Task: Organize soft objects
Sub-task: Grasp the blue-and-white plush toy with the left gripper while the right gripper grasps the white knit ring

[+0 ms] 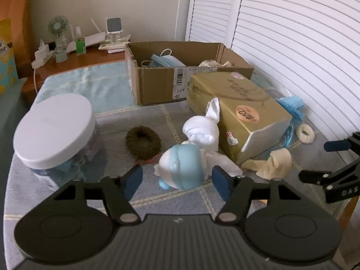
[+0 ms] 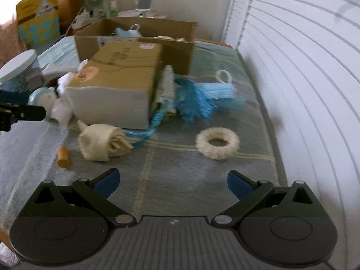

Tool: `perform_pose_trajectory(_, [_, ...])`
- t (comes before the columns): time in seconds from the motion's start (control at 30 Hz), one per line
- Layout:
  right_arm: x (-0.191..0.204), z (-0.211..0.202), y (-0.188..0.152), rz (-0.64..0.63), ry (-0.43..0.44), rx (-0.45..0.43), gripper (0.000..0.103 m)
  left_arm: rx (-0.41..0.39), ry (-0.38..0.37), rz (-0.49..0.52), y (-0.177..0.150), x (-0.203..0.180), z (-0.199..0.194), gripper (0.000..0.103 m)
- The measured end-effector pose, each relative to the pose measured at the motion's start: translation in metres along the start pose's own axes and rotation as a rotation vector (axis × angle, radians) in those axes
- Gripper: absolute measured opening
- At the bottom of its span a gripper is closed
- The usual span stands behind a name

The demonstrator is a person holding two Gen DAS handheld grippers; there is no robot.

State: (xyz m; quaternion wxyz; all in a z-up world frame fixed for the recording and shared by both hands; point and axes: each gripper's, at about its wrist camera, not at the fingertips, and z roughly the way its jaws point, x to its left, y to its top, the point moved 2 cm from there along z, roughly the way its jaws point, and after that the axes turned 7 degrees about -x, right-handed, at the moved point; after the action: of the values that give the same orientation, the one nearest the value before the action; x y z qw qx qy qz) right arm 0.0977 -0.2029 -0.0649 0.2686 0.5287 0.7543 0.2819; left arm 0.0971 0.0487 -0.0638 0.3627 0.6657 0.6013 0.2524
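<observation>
My left gripper [image 1: 177, 181] is open, its jaws on either side of a blue and white rolled sock [image 1: 182, 168] on the table cloth. A white sock bundle [image 1: 202, 130] and a dark brown scrunchie [image 1: 142, 142] lie just beyond. My right gripper [image 2: 173, 181] is open and empty above the cloth. Ahead of it lie a cream rolled sock [image 2: 101, 144], a cream scrunchie [image 2: 217, 142] and blue face masks [image 2: 216, 94]. The open cardboard box [image 1: 157, 83] at the back holds a blue mask [image 1: 165, 60] and cream items.
A gold tissue box [image 1: 238, 110] lies in the middle of the table. A round white-lidded jar [image 1: 54, 130] stands at the left. A small orange cylinder [image 2: 63, 157] lies near the cream sock. White shutters run along the right. A side shelf holds a fan [image 1: 57, 25] and gadgets.
</observation>
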Motion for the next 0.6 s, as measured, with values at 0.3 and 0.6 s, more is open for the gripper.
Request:
perform_pose_trajectory(0.3, [-0.02,0.007,-0.012,0.072,0.006,-0.002,0.103,0.02,-0.03,-0.007,0.001,-0.004,0.014,0.064])
perform_pose_trajectory(0.6, [-0.019,0.002,-0.02,0.075,0.002,-0.06,0.103,0.027,-0.035,-0.009,0.0,-0.005,0.019,0.05])
